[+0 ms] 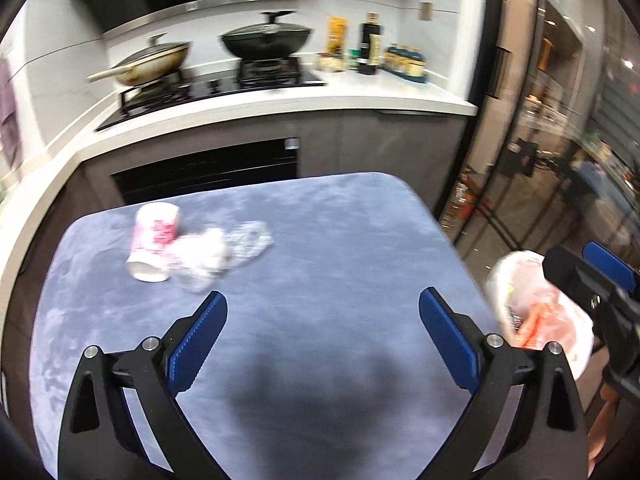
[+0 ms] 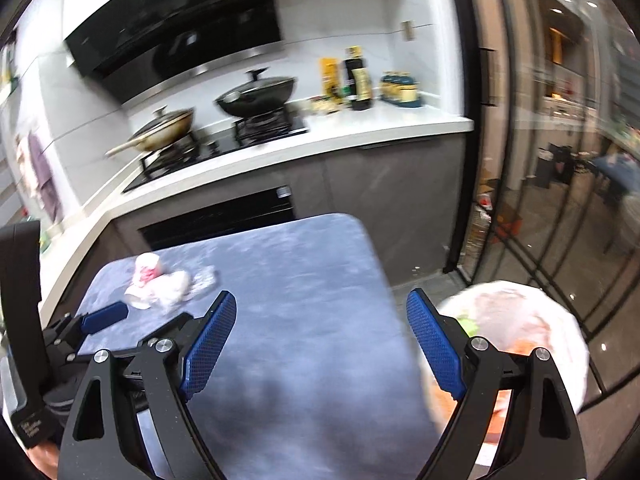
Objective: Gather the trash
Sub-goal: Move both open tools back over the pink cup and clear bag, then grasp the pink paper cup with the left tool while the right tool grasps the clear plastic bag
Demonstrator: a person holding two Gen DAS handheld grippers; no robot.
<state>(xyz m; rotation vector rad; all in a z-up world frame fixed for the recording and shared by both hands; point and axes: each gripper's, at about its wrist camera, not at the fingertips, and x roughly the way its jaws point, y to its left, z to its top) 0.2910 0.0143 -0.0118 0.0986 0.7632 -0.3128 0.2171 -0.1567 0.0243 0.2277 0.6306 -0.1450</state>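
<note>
A white paper cup with red print (image 1: 154, 242) lies on its side at the far left of the blue-grey table (image 1: 340, 240). Crumpled white paper (image 1: 204, 256) and clear plastic wrap (image 1: 252, 240) lie against it. In the right wrist view the same cup (image 2: 144, 278) sits ahead and to the left. My left gripper (image 1: 322, 316) is open over bare cloth, short of the pile. My right gripper (image 2: 322, 312) is also open and empty. A white bag of trash (image 2: 520, 320) stands just off the table's right edge, and the left wrist view shows the bag (image 1: 528, 296) too.
Behind the table runs a white counter (image 1: 360, 100) with a hob, a wok (image 1: 148, 62), a black lidded pot (image 1: 266, 40) and bottles (image 1: 370, 46). A dark oven front (image 1: 208, 168) is below. Glass doors (image 1: 560, 160) stand to the right.
</note>
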